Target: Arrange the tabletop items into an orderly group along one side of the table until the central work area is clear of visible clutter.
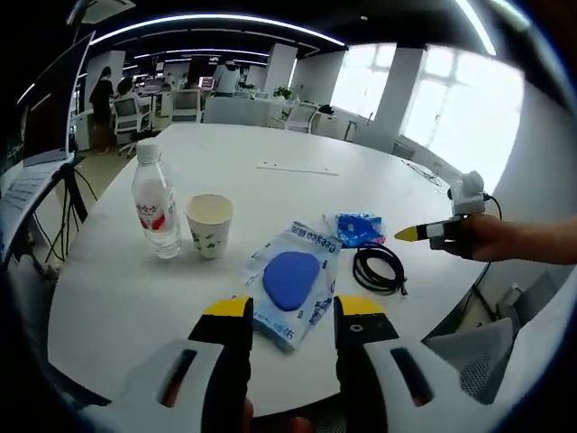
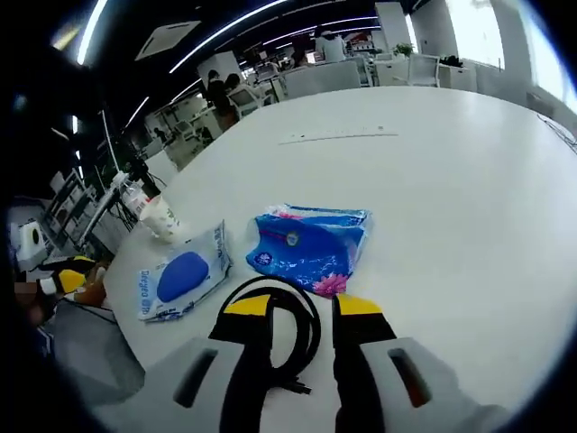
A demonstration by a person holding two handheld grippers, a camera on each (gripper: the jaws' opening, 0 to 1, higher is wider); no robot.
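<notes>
Right gripper (image 2: 302, 311), low centre, jaws parted over the black cable (image 2: 287, 311) — grab comes next, I'd say; left gripper (image 1: 290, 311) open, empty, facing the wipes pack (image 1: 293, 281).

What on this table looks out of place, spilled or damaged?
Nothing is spilled or visibly damaged. The water bottle and paper cup stand upright; the wipes pack, blue tissue pack and black cable lie loosely scattered, not yet grouped.

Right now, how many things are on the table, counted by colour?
Blue: 2, the wipes pack and the tissue pack
Black: 1, the coiled cable
Clear: 1, the water bottle
White: 1, the paper cup
Total: 5
</notes>
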